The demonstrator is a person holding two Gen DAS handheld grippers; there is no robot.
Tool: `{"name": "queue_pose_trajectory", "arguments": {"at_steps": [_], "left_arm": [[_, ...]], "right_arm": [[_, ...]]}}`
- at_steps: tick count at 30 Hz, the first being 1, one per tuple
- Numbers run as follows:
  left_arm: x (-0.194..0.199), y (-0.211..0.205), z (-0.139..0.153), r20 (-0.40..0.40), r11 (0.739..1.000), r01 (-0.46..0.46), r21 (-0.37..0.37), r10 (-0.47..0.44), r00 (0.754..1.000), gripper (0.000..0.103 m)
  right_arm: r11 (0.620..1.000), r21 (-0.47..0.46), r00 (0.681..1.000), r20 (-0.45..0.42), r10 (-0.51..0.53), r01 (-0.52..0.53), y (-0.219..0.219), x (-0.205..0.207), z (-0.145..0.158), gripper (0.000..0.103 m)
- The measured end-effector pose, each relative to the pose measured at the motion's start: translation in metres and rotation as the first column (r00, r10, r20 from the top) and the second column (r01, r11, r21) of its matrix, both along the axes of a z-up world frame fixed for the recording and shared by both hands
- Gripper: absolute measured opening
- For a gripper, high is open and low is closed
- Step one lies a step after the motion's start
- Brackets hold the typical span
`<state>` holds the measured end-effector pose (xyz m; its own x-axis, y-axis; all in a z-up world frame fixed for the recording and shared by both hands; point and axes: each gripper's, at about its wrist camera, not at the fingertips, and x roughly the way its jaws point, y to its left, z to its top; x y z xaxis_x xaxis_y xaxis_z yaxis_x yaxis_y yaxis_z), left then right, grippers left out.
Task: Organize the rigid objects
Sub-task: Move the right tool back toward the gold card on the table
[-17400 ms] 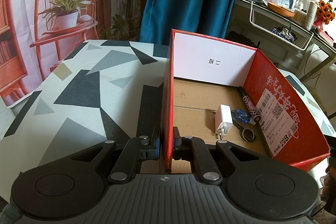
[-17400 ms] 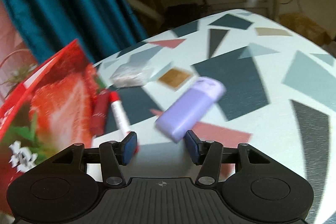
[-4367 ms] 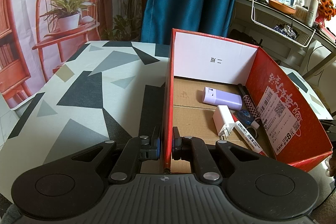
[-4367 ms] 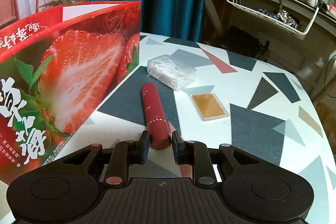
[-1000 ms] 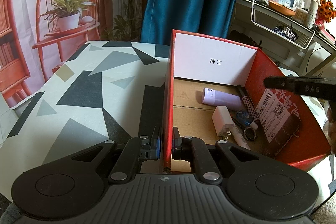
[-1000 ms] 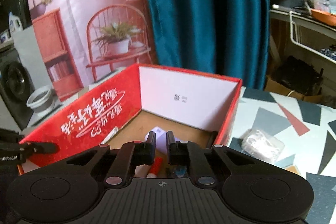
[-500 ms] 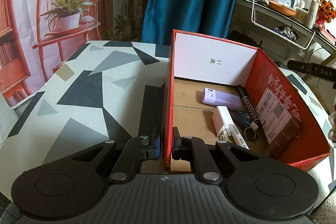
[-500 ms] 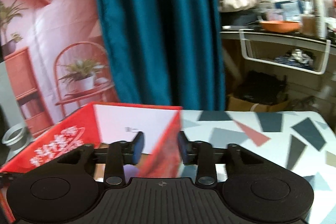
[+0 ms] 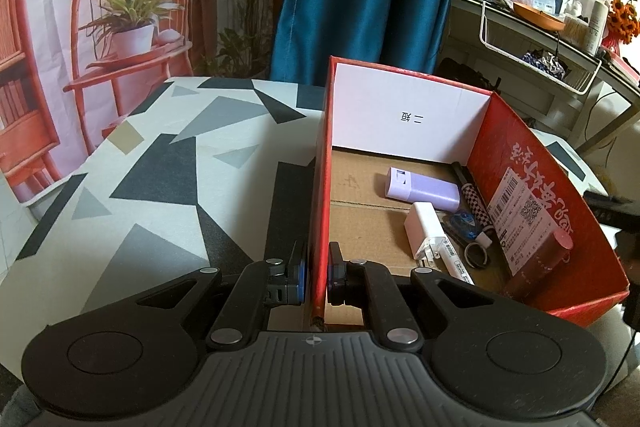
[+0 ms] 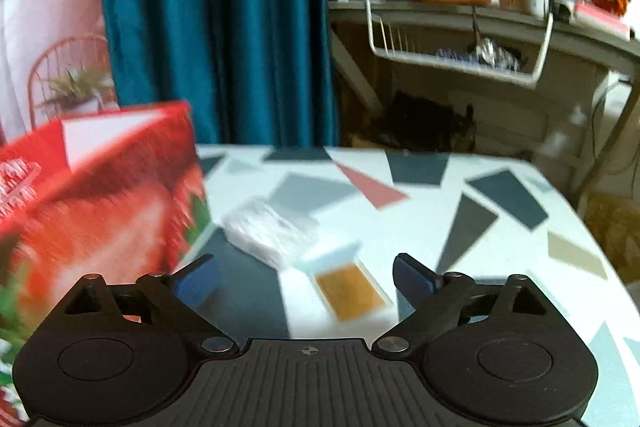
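Observation:
My left gripper (image 9: 316, 273) is shut on the near left wall of the red cardboard box (image 9: 320, 163). Inside lie a lilac case (image 9: 422, 185), a white charger (image 9: 422, 229), a white marker (image 9: 454, 259), a checkered pen (image 9: 474, 197), a blue tape item (image 9: 464, 219) and a dark red tube (image 9: 538, 261) leaning on the right wall. My right gripper (image 10: 306, 277) is open and empty above the table, right of the box (image 10: 100, 195). Between its fingers lie a clear case with an amber pad (image 10: 348, 289) and a clear plastic packet (image 10: 266, 229).
The table (image 10: 460, 219) has a geometric patterned cloth. A teal curtain (image 10: 216, 27) hangs behind it. A cluttered shelf with a white wire basket (image 10: 452, 47) stands at the back right. The table's right edge is near a brown box (image 10: 612, 223).
My right gripper has left the box, swung right over the table and opened wide. The dark red tube now rests inside the box. My left gripper has not moved.

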<state>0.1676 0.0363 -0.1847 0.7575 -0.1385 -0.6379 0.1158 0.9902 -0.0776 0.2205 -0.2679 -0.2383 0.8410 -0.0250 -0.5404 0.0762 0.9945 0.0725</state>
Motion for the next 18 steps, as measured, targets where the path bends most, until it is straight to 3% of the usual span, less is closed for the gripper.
{"name": "queue_pose_trajectory", "arguments": {"at_steps": [2,9,12,14,16,18], "left_arm": [[0.000,-0.001,0.000,0.001,1.000,0.000,0.003,0.000,1.000,0.010],[0.000,-0.001,0.001,0.003,1.000,0.008,0.014,-0.008,1.000,0.011],[0.000,-0.001,0.001,0.006,1.000,0.009,0.014,-0.009,1.000,0.011],[0.000,-0.002,0.001,0.007,1.000,0.006,0.017,-0.006,1.000,0.010],[-0.001,-0.002,0.001,0.007,1.000,0.005,0.018,-0.006,1.000,0.010],[-0.001,-0.003,0.001,0.007,1.000,0.005,0.019,-0.006,1.000,0.010]], "right_arm": [[1.000,0.025,1.000,-0.031,-0.002,0.003,-0.005,0.008,-0.008,0.092],[0.997,-0.076,0.995,-0.091,-0.029,0.022,-0.013,0.039,-0.023,0.092],[0.998,-0.064,0.991,-0.128,-0.032,0.024,-0.022,0.049,-0.029,0.091],[1.000,-0.003,0.986,-0.164,-0.024,0.024,-0.030,0.054,-0.036,0.082],[0.998,0.043,0.987,-0.157,-0.029,0.036,-0.033,0.053,-0.038,0.080],[0.999,0.028,0.987,-0.158,-0.041,0.046,-0.031,0.051,-0.037,0.074]]}}
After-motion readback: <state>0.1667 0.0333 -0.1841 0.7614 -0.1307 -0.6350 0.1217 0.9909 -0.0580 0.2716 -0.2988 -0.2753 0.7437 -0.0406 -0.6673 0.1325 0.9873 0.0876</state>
